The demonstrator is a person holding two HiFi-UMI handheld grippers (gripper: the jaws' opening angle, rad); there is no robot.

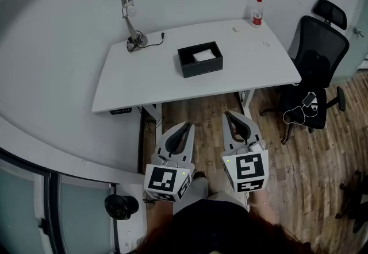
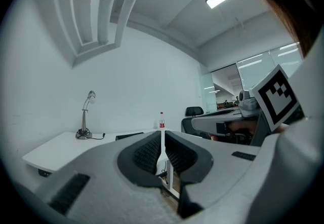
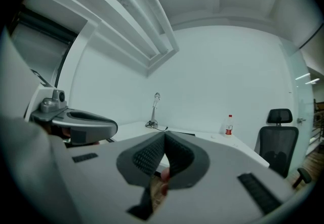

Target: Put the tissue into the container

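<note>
A black rectangular container [image 1: 199, 58] stands in the middle of the white desk [image 1: 132, 83], and a white tissue [image 1: 204, 55] lies inside it. Both grippers hang well short of the desk's near edge, above the wooden floor, pointing toward the desk. My left gripper [image 1: 188, 126] is shut with nothing in it; in the left gripper view its tips [image 2: 162, 134] meet, and the container [image 2: 129, 136] shows low behind them. My right gripper [image 1: 229, 115] is shut and empty too, its pads closed together in the right gripper view [image 3: 164, 137].
A desk lamp [image 1: 131, 26] with its cable stands at the desk's far left, and a red-capped bottle [image 1: 257, 12] at the far right corner. Two small white bits [image 1: 236, 29] lie near the bottle. A black office chair [image 1: 316, 63] stands right of the desk.
</note>
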